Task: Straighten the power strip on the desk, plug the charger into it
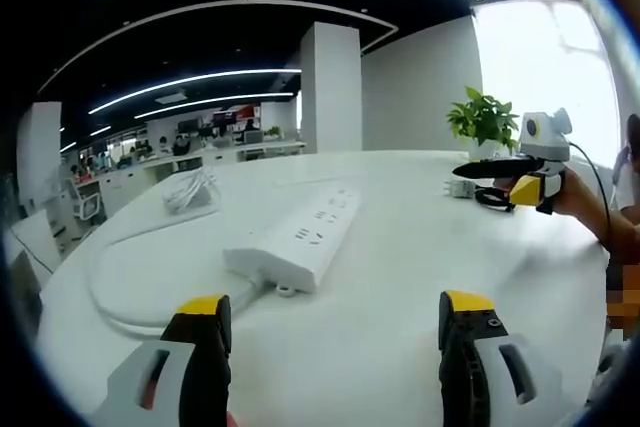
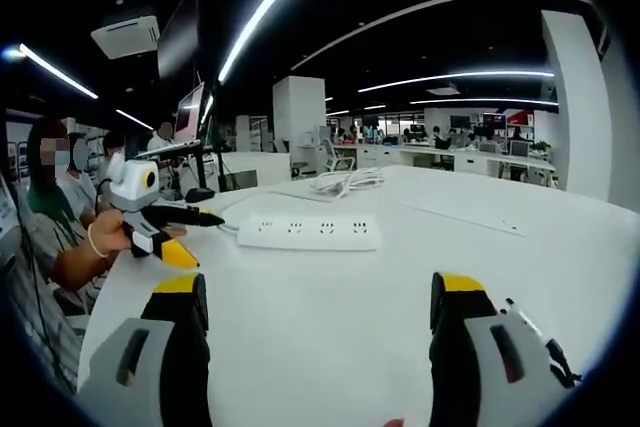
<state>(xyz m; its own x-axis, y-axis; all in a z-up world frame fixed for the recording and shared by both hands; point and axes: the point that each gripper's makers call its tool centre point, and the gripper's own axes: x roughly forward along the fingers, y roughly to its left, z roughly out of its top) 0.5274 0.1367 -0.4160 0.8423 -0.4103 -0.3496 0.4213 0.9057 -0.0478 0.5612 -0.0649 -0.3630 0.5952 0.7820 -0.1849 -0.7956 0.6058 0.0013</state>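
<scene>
The white power strip (image 1: 300, 232) lies at a slant on the white desk (image 1: 400, 277), sockets up, ahead of my left gripper (image 1: 336, 304). That gripper is open, its jaws wide apart with nothing between them. The strip's cord (image 1: 110, 292) curves off to the left. A small white charger (image 1: 461, 188) sits on the desk at the far right, just under the fingertips of my right gripper (image 1: 470, 169). In the right gripper view the power strip (image 2: 308, 231) lies crosswise beyond my open right gripper (image 2: 318, 287). The left gripper (image 2: 212, 217) reaches in from the left, held by a hand.
A coiled white cable (image 1: 190, 190) lies behind the strip, and a potted plant (image 1: 485, 119) stands at the desk's far right. In the right gripper view the coiled cable (image 2: 345, 183) is past the strip; people (image 2: 50, 197) and a monitor (image 2: 190, 77) are at the left.
</scene>
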